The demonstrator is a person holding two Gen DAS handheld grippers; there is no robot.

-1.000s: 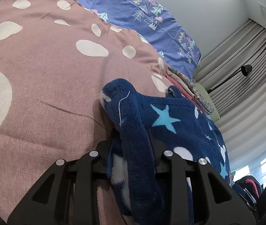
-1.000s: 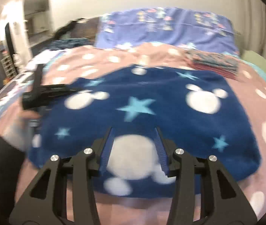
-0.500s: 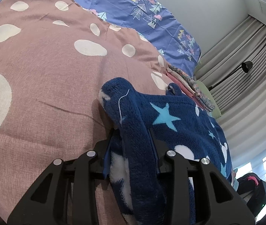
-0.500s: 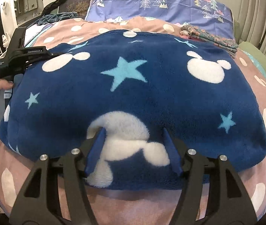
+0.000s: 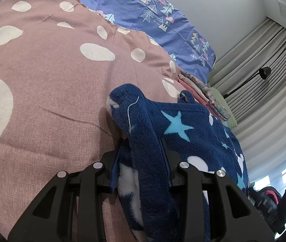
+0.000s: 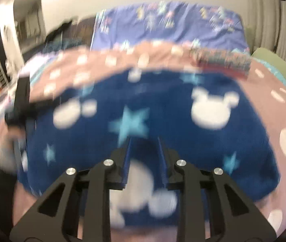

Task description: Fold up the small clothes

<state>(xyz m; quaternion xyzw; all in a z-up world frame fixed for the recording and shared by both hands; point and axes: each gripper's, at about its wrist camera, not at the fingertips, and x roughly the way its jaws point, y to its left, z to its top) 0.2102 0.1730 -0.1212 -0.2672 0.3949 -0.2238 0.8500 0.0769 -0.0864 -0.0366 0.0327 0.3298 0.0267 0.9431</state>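
On my left wrist view, the left gripper [image 5: 141,143] is clamped on a bunched edge of the navy fleece garment with light blue stars and white mouse-head shapes [image 5: 183,127]; the fold stands up between the pads and fills the gap. The garment runs from lower centre to the right of the frame, lying on the dusty-pink bedspread with cream spots [image 5: 48,92]. A stack of folded floral and pink clothes [image 5: 205,92] sits just beyond it, right of centre, below the purple tree-print pillow [image 5: 149,14].

My right wrist view is blurred. The right gripper [image 6: 145,147] at bottom centre has just been closing, its jaws now narrow with the garment's near edge [image 6: 143,121] between them; I cannot tell whether the pads truly pinch it. The garment spreads across the middle of that frame.
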